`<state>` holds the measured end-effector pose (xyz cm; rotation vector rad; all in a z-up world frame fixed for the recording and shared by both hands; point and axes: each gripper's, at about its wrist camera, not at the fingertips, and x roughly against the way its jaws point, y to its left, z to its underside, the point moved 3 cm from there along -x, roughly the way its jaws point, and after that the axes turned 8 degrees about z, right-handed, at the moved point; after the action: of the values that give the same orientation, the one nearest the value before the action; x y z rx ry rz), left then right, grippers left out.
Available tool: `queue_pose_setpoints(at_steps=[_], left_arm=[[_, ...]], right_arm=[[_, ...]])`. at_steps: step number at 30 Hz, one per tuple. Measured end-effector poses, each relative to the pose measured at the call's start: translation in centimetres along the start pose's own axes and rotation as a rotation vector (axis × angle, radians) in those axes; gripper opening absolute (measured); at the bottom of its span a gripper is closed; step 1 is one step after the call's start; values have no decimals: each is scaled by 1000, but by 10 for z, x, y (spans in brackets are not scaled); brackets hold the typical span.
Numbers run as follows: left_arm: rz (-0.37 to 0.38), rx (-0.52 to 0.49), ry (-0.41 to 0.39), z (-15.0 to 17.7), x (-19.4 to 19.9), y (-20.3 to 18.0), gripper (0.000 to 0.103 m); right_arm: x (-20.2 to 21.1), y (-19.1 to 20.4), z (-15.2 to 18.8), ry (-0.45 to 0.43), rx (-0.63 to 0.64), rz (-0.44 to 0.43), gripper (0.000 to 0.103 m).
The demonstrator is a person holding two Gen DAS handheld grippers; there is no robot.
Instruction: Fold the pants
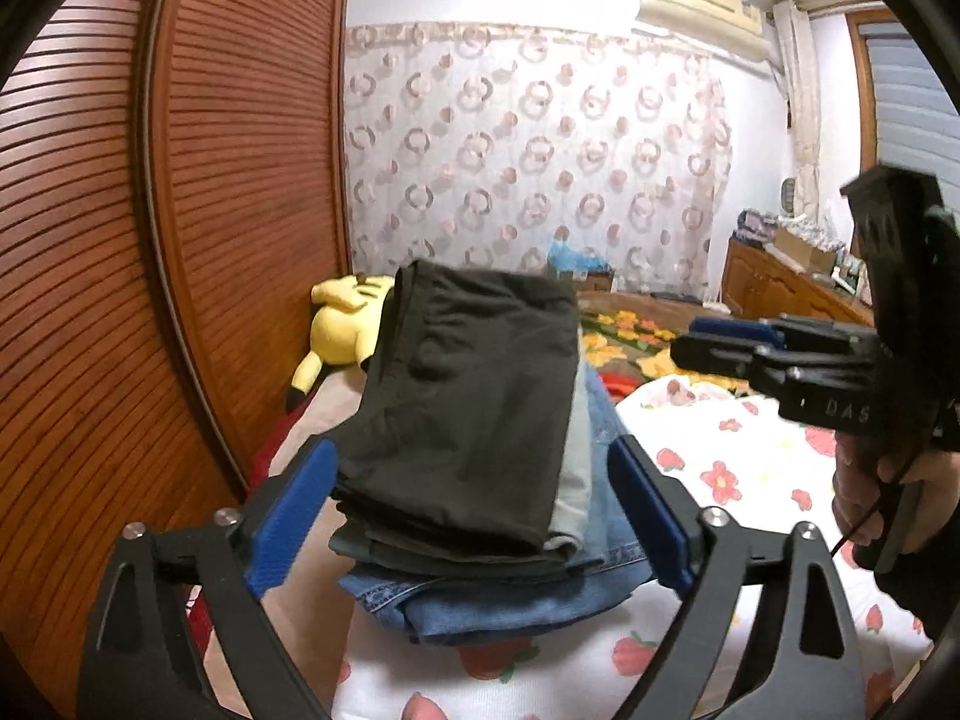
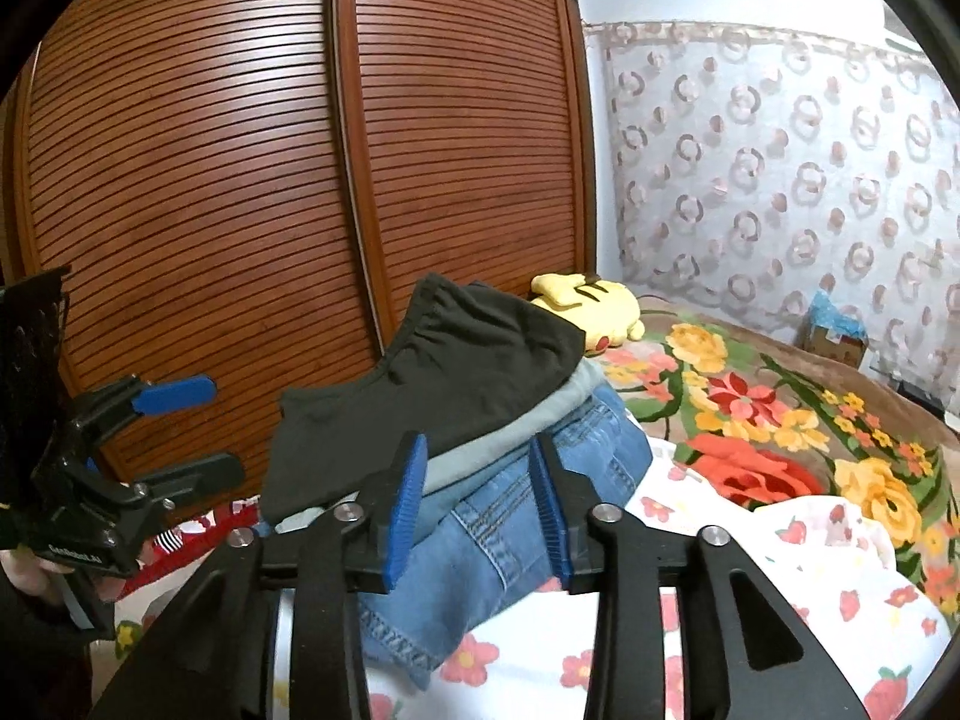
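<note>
1. The left claw [image 1: 468,516], black with blue ribbed pads, stands wide open. Its 2 fingers flank a pile of folded clothes without gripping it.
2. The right claw [image 2: 480,504] is partly open, its blue pads set either side of the pile's near edge; whether they touch the cloth cannot be told.
3. In the left wrist view, the right claw shows at the far right, held in a hand [image 1: 882,504].
4. The folded dark charcoal pants [image 1: 462,414] lie on top of the pile.
5. Under them sit a pale grey-green folded garment [image 2: 510,444] and folded blue denim jeans [image 2: 498,534].
6. The pile rests on a white bed sheet with red strawberry print [image 1: 750,468].
7. Beyond lie a floral blanket [image 2: 774,414] and a yellow plush toy [image 1: 345,324].
8. A brown slatted wooden wardrobe [image 2: 240,180] stands beside the bed.
</note>
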<state>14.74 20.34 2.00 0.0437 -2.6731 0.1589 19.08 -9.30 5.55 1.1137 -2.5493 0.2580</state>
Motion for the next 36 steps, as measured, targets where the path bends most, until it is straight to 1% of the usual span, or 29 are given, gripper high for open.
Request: queue_pose_setpoints(at_steps=[2, 3, 6, 10, 13, 16, 18, 24, 27, 33, 36], left_arm=[[2, 6, -8, 0, 5, -2, 101], [0, 5, -12, 0, 7, -2, 103], [10, 1, -11, 3, 10, -5, 103], [20, 4, 10, 9, 10, -10, 103], [44, 10, 14, 14, 13, -15, 103], [59, 17, 45, 19, 11, -20, 103], [92, 9, 62, 23, 9, -26, 103], [119, 7, 68, 30, 6, -43, 103], [137, -2, 69, 34, 9, -56, 103], [165, -32, 64, 37, 18, -85, 103], [187, -36, 69, 40, 24, -100, 103]], right_arm=[[7, 0, 3, -6, -10, 7, 48], [10, 2, 4, -7, -13, 10, 49], [20, 5, 12, -4, -23, 21, 50], [28, 7, 21, 4, -33, 36, 51], [37, 8, 28, 9, -54, 55, 51], [45, 10, 36, 22, -69, 95, 51], [50, 11, 42, 38, -81, 126, 51], [70, 12, 50, 57, -126, 210, 51], [87, 14, 54, 51, -141, 239, 51], [118, 30, 56, 24, -141, 302, 51], [142, 38, 60, 0, -141, 340, 51]])
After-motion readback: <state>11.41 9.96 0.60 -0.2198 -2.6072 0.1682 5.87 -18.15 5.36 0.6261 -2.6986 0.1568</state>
